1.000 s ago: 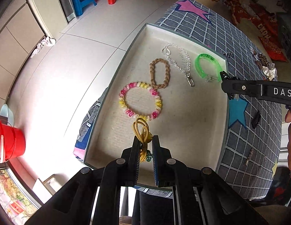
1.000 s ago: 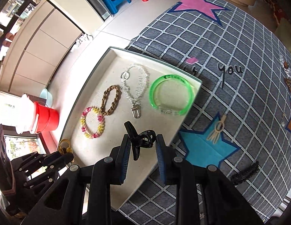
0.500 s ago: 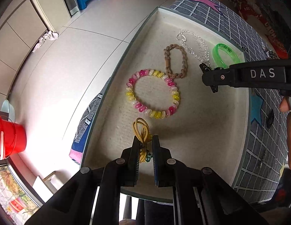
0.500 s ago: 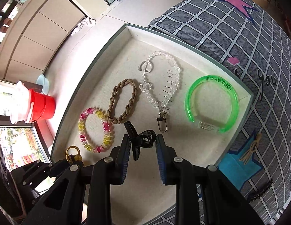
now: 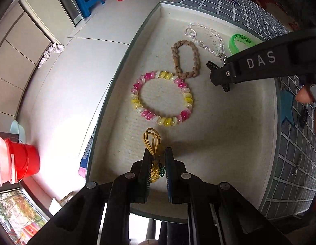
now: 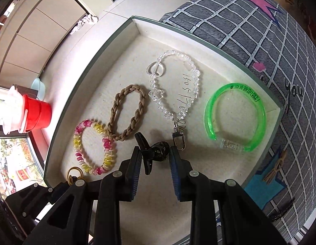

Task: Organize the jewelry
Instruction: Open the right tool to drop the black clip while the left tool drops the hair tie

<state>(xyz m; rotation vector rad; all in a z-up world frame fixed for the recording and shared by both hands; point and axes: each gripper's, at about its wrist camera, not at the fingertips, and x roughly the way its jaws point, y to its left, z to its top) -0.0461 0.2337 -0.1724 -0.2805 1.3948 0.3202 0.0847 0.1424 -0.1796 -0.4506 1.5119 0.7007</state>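
The left gripper [image 5: 157, 163] points down over the near end of the shallow tray [image 5: 121, 61], its jaws pinched tight on a looped yellow cord hair tie [image 5: 151, 140] that carries a small green charm; the loop pokes out ahead of the fingertips, just above the tray's pale floor. The right gripper [image 6: 154, 155] also points down into the tray, nearer its middle, and is closed on a black hair claw clip [image 6: 151, 150] whose prongs stick out to either side of the pads.

Just beyond the yellow tie, on the tray floor, lies a pink, yellow and white spiral coil bracelet [image 5: 162, 98]. Touching its far edge is a tan braided loop [image 5: 185, 60]. Further along the tray sits a clear beaded chain [image 6: 174, 87] with a heart-shaped ring and a metal clasp, the clasp lying just beside the right gripper's tip. Next to that, toward the tray's far corner, rests a translucent green bangle [image 6: 236, 118].

The tray stands on a grey checked cloth [image 6: 249, 30] with pink and blue stars. Off the tray, on the blue star, lies a small tan clip [image 6: 275, 173]. On the floor well beyond the tray stands a red bucket [image 5: 23, 161].
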